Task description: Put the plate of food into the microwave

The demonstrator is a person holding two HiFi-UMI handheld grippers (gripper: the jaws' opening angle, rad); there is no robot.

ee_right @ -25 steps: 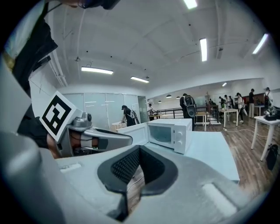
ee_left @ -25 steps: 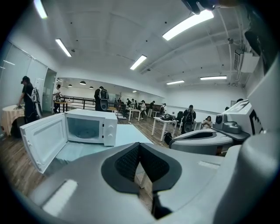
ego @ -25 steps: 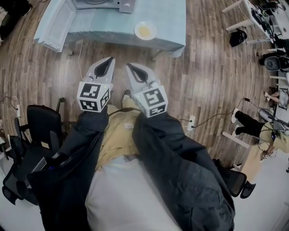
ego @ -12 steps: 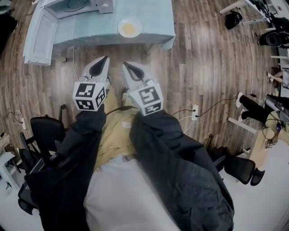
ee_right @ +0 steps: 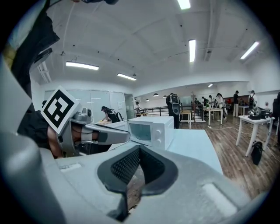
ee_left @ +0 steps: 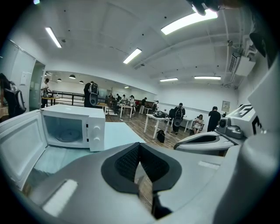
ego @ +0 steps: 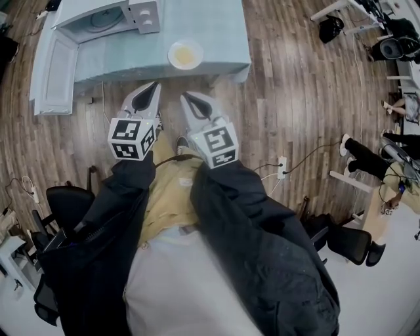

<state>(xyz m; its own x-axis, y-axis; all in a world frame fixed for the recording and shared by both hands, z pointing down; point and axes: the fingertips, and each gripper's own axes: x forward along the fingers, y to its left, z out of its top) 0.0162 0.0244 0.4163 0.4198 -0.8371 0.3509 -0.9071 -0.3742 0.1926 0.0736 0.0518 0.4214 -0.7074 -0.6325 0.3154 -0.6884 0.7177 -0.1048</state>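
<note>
A white plate of yellow food (ego: 184, 54) sits near the front edge of a light blue table (ego: 223, 39). Left of it stands a white microwave (ego: 108, 16) (ee_left: 72, 127) (ee_right: 151, 129) with its door (ego: 58, 75) swung open. My left gripper (ego: 154, 88) and right gripper (ego: 187, 98) hang side by side over the wooden floor, short of the table. Both are shut with nothing between their jaws. The left gripper (ee_right: 94, 135) shows in the right gripper view, and the right gripper (ee_left: 210, 142) shows in the left gripper view.
Black office chairs (ego: 65, 203) stand at my left and another (ego: 344, 243) at my right. A power strip and cable (ego: 281, 167) lie on the floor to the right. White tables (ee_left: 157, 120) and several people fill the room beyond.
The table, plate and microwave have come nearer and lower in the head view, with more of the microwave showing. Both grippers stay shut and level.
</note>
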